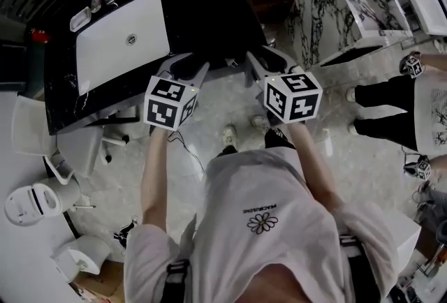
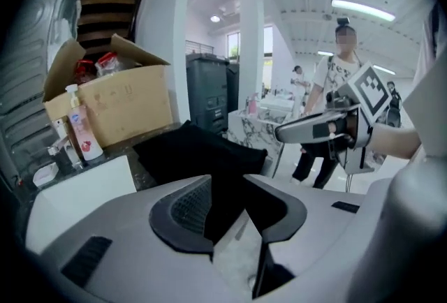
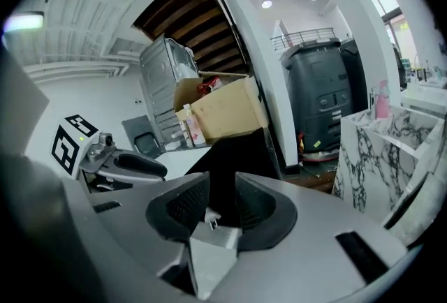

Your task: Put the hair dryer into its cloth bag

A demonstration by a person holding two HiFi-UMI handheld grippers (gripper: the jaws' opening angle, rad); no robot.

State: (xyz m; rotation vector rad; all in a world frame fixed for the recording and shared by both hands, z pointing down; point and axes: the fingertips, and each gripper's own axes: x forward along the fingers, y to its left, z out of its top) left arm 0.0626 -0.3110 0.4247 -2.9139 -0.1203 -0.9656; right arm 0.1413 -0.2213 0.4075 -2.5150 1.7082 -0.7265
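Observation:
The black cloth bag [image 1: 209,36] lies on the black table [image 1: 63,95], bulging toward the front edge; no hair dryer shows outside it. My left gripper [image 1: 187,65] hovers at that front edge with its jaws apart. In the left gripper view the bag [image 2: 195,155] shows in the gap of the left gripper [image 2: 227,204], and the pads do not press on it. My right gripper [image 1: 264,61] is beside it to the right. Its jaws [image 3: 222,207] also stand apart, with black cloth [image 3: 234,155] seen between them.
A flat white box [image 1: 122,40] lies on the table's left half. A cardboard box [image 2: 119,102] with bottles and a pink lotion bottle [image 2: 80,130] stand at the back. A marble-patterned cabinet [image 1: 335,8] and another person [image 1: 391,109] are to the right.

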